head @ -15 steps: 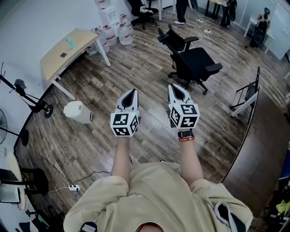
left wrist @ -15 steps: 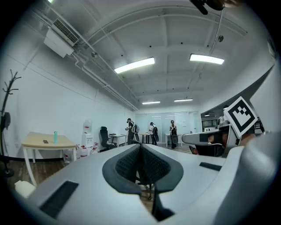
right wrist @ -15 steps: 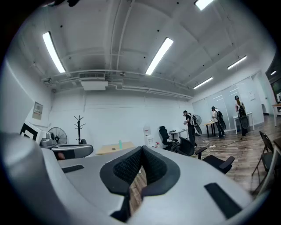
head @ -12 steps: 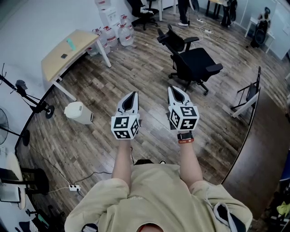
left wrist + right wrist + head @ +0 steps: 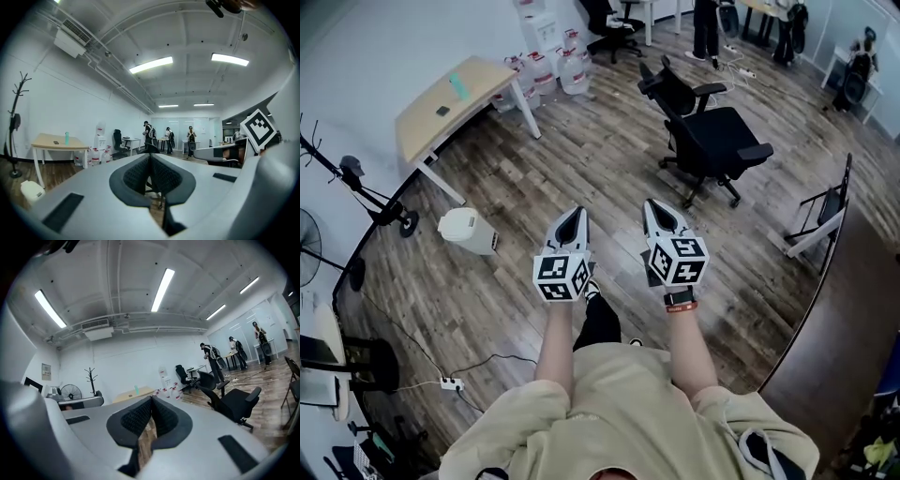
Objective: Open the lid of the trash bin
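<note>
I see a wide wooden floor (image 5: 534, 169) below me, with a light desk (image 5: 455, 98) at the far left and a black office chair (image 5: 712, 131) at the far right. The white trash bin (image 5: 467, 231) stands on the floor near the foot of the desk, to the left of my grippers and well apart from them; its lid looks closed. I hold both grippers side by side above the floor, pointing forward. The left gripper (image 5: 571, 221) has its jaws pressed together with nothing between them, and the right gripper (image 5: 663, 217) is the same, jaws together and empty. On the desk stands a small green bottle (image 5: 458, 87) and beside it lies a small dark thing that I cannot identify.
</note>
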### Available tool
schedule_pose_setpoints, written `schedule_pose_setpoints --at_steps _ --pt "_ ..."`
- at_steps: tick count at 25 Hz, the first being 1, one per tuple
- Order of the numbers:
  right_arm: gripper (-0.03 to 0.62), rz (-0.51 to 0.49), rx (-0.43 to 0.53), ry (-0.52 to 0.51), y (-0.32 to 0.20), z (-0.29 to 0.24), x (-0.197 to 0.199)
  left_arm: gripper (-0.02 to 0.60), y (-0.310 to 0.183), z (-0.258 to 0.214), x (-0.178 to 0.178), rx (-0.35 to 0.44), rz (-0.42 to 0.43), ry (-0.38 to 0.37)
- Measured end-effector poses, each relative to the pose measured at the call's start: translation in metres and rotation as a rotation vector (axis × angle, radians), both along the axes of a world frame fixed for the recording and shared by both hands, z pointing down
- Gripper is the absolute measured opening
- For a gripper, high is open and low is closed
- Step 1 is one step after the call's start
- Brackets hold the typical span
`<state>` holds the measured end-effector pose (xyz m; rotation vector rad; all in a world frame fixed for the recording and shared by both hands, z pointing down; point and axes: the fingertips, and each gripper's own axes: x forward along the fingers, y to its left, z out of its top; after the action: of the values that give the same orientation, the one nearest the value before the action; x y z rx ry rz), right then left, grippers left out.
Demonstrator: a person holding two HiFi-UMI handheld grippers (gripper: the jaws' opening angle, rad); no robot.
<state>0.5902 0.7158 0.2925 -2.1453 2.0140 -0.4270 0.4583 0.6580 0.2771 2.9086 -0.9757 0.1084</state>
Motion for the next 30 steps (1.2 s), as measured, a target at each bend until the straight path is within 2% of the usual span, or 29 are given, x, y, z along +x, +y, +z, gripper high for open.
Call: schedule_pose_setpoints --at_steps 8,15,19,23,30 --pt "0.015 -0.024 -0.008 0.009 -0.071 0.002 0.018 0.023 -0.072 0.006 0.019 -0.015 -0.001 0.026" --pt "0.015 -0.089 -0.004 0.015 -0.191 -0.028 -0.003 0.023 -0.183 -0.023 0.008 0.012 -0.019 0.016" --pt "0.015 -0.13 0.015 0.023 -0.268 -0.047 -0.032 0.023 -0.255 -0.035 -0.019 0.016 -0.069 0.024" --pt "0.015 -0.201 -0.005 0.027 -0.348 -0.04 -0.065 0.023 -0.326 -0.026 -0.047 0.002 -0.139 0.024" --pt "0.015 -0.37 -0.032 0.029 -0.488 -0.043 -0.161 0.023 -0.449 -0.029 -0.152 -0.023 -0.321 0.053"
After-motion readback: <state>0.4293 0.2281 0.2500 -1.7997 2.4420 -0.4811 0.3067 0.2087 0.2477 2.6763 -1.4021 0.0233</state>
